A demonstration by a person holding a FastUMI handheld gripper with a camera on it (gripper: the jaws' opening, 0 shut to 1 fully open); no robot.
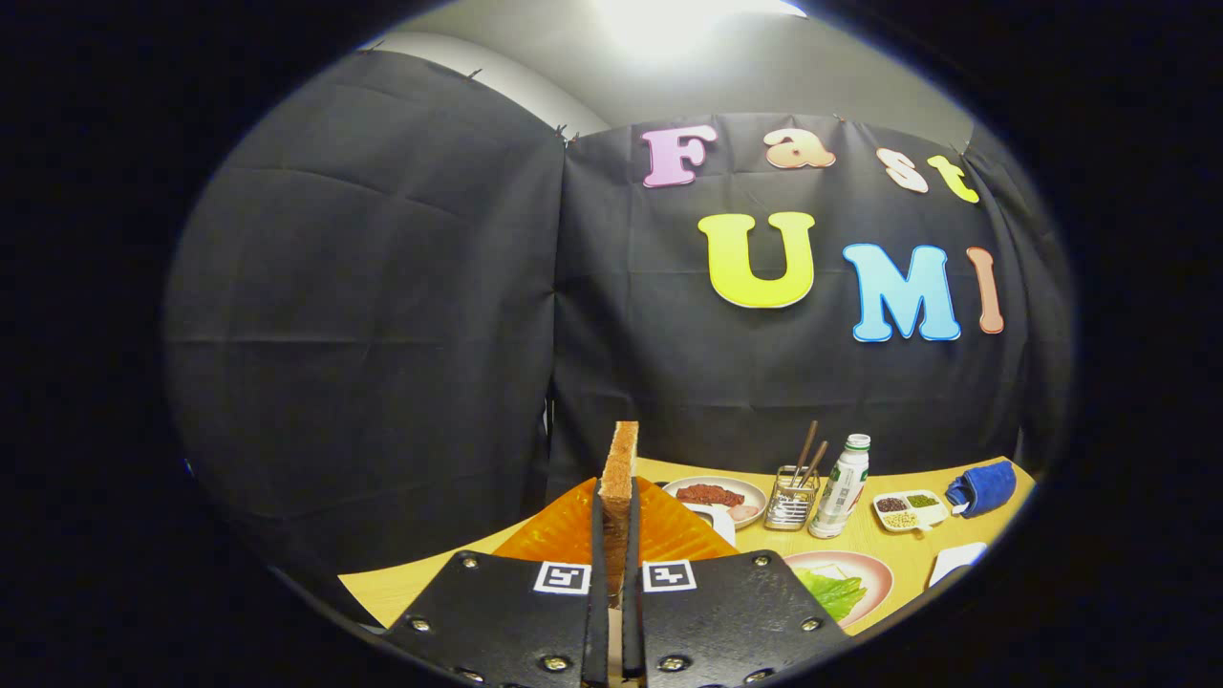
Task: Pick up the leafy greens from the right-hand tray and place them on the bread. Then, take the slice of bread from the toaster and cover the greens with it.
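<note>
My gripper [614, 535] is shut on a slice of bread [620, 473], which stands upright on edge between the two fingers and sticks up above them. It hangs over an orange mat [564, 530] on the yellow table [898, 564]. To the right of the fingers lies a pinkish plate [874, 571] holding green leafy greens [833, 591]. Whether bread lies under those greens I cannot tell.
Beyond the fingers stand a plate with reddish food [712, 494], a white object [718, 521] next to the mat, a wire holder with chopsticks [793, 497], a white bottle [843, 487], a small divided dish [908, 511], a rolled blue cloth [984, 485] and a white tray corner [958, 559].
</note>
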